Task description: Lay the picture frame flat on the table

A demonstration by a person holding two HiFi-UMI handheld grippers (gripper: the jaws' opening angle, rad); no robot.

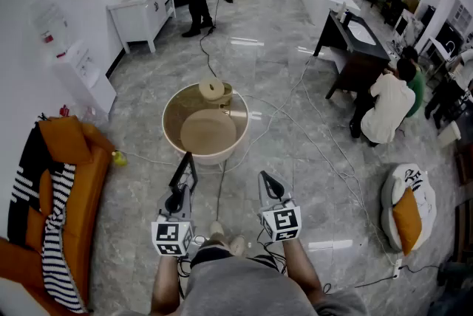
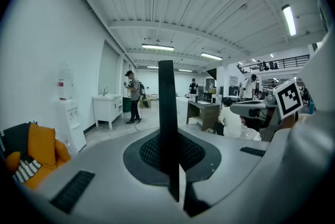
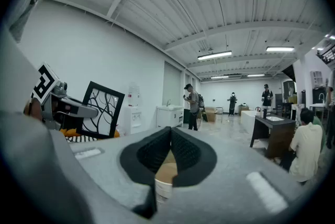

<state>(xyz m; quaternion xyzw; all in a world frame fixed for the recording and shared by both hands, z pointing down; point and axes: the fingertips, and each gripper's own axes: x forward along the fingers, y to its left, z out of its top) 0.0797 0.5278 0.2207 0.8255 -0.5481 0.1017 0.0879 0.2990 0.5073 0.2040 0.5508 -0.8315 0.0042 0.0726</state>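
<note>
My left gripper (image 1: pixel 179 194) is shut on the lower edge of the black picture frame (image 1: pixel 184 172) and holds it upright in the air, short of the round table (image 1: pixel 171 131). In the left gripper view the frame (image 2: pixel 166 113) shows edge-on as a dark bar between the pads of the left gripper (image 2: pixel 168 157). The right gripper view shows the frame's (image 3: pixel 102 110) face, black swirls on white, off to the left. My right gripper (image 1: pixel 267 182) hovers beside it to the right, shut with nothing held; in its own view the right gripper (image 3: pixel 170 136) points toward the table.
A tape roll (image 1: pixel 213 90) lies at the table's far side. An orange sofa (image 1: pixel 70 185) with a striped cloth stands to the left, and a white cushion seat (image 1: pixel 409 202) to the right. Cables cross the floor. People sit at a dark desk (image 1: pixel 353 41); one stands by a white cabinet (image 1: pixel 144 8).
</note>
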